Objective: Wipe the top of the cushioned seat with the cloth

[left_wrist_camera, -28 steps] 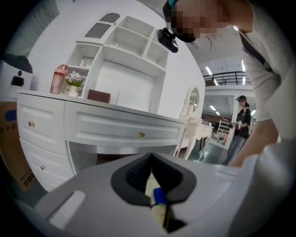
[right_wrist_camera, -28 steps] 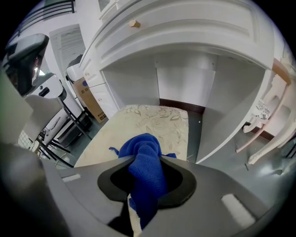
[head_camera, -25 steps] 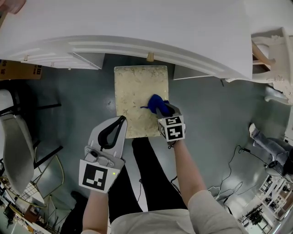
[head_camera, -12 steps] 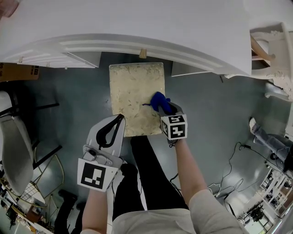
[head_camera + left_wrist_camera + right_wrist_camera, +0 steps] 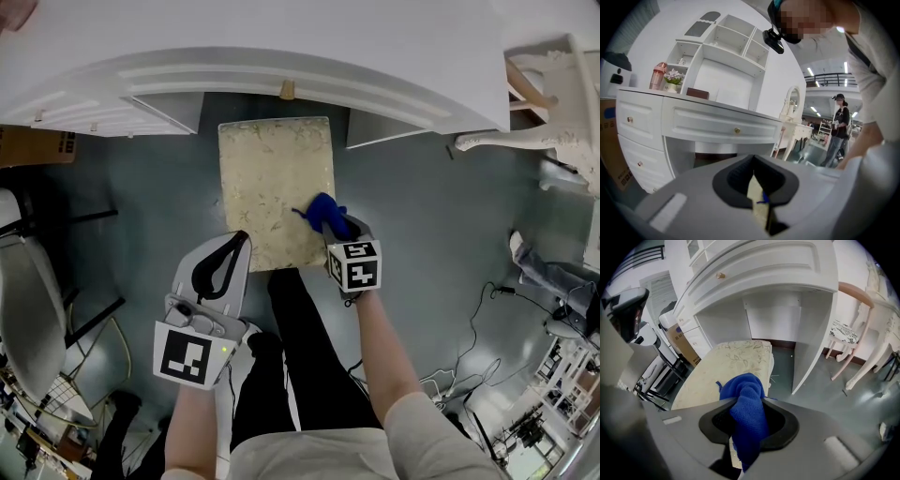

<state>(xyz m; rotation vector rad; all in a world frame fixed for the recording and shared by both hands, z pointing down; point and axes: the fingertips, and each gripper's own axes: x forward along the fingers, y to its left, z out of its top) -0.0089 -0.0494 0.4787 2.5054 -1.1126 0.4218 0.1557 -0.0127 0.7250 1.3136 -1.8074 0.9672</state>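
Looking steeply down from the head view, I see the whole outline of the cushioned seat (image 5: pixel 277 192), a pale cream rectangle standing on the grey-green floor (image 5: pixel 422 225), its far edge tucked just at the front edge of the white desk (image 5: pixel 281 56). The blue cloth (image 5: pixel 328 214) lies bunched on the seat's right edge, in the half nearer me. The right tool (image 5: pixel 336 225) is clamped on the cloth and holds it on the cushion. The right gripper view confirms this: the cloth hangs thick between the jaws, which press on it from both sides. That view also shows what the head view cannot: a faint leaf pattern over the seat's fabric, the open knee space under the desk, and a white chair (image 5: pixel 843 333) off to the right. The left tool (image 5: pixel 246 239) sits over the seat's near left corner, its jaws drawn together with nothing between them; I cannot tell whether it touches the cushion. Only a thin slit in the left gripper view shows a sliver of cream seat and a speck of blue. Above that, the same view shows the desk's drawer front with a brass knob (image 5: pixel 737 131), a pink cup (image 5: pixel 658 76) beside a small pot of flowers (image 5: pixel 673 77) on the desk top, and a person (image 5: pixel 840 124) standing far off.
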